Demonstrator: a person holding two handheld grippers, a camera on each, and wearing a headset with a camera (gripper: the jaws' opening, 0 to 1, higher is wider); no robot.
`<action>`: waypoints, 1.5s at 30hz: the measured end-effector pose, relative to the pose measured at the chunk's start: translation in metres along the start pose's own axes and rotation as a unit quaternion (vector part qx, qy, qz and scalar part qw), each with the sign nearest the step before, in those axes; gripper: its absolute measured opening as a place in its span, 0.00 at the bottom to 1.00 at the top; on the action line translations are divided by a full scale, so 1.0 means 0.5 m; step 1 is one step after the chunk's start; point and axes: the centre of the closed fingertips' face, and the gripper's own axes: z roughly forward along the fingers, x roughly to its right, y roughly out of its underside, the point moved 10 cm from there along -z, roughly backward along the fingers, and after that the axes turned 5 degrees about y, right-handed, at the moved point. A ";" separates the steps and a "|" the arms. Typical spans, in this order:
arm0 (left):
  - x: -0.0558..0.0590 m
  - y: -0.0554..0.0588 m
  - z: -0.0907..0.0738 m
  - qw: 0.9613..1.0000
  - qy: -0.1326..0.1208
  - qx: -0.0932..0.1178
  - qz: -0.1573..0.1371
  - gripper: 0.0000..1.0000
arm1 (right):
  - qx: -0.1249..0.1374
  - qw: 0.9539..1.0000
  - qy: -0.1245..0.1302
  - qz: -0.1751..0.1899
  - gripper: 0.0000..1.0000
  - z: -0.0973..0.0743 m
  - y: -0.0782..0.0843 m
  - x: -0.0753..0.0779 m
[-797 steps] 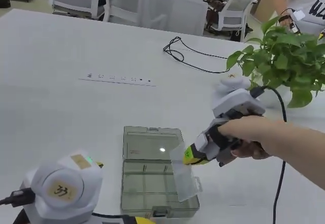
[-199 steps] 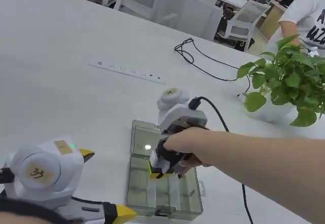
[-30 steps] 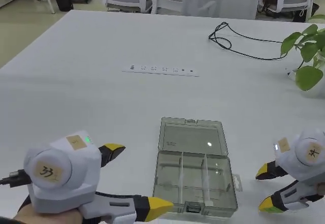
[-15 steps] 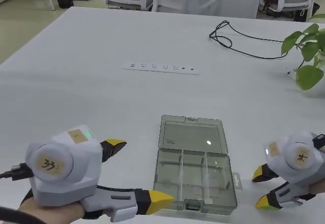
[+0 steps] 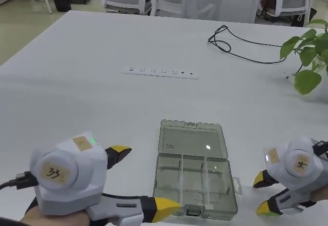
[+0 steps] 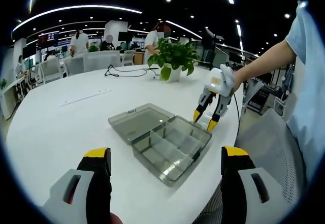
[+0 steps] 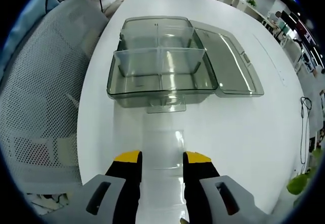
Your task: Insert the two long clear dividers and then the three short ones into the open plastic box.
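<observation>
Plastic box near table edge

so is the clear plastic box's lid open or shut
Open: the clear plastic lid lies flat on the white table behind the box's divided tray.

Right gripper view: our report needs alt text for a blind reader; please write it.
An open clear plastic box sits on a white table, lid flat, dividers inside. The right gripper points at it, a clear piece lying between its jaws.
</observation>
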 end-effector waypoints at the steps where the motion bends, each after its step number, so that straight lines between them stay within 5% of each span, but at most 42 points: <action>1: 0.000 0.001 0.000 1.000 0.000 0.000 0.000 0.91 | 0.000 1.000 0.001 -0.001 0.33 0.000 0.000 -0.001; 7: -0.001 0.007 0.005 0.999 -0.003 0.009 -0.042 0.90 | 0.012 1.000 0.014 0.004 0.33 -0.007 -0.005 -0.003; 16: 0.003 0.009 0.016 0.998 -0.002 0.011 -0.064 0.90 | 0.028 0.999 0.039 0.012 0.33 -0.026 -0.008 0.006; 23: 0.004 -0.014 0.043 0.995 -0.001 0.029 -0.090 0.84 | 0.048 0.996 0.080 0.004 0.33 -0.068 -0.029 0.019; 28: 0.014 -0.030 0.077 0.995 0.015 0.022 -0.092 0.83 | 0.062 0.993 0.101 -0.009 0.33 -0.101 -0.055 0.025; 35: 0.019 -0.050 0.112 0.992 0.028 0.014 -0.119 0.72 | 0.089 0.987 0.133 -0.031 0.33 -0.131 -0.099 0.023; 45: 0.025 -0.057 0.123 0.981 0.055 0.021 -0.186 0.46 | 0.131 0.973 0.167 -0.088 0.32 -0.157 -0.183 -0.006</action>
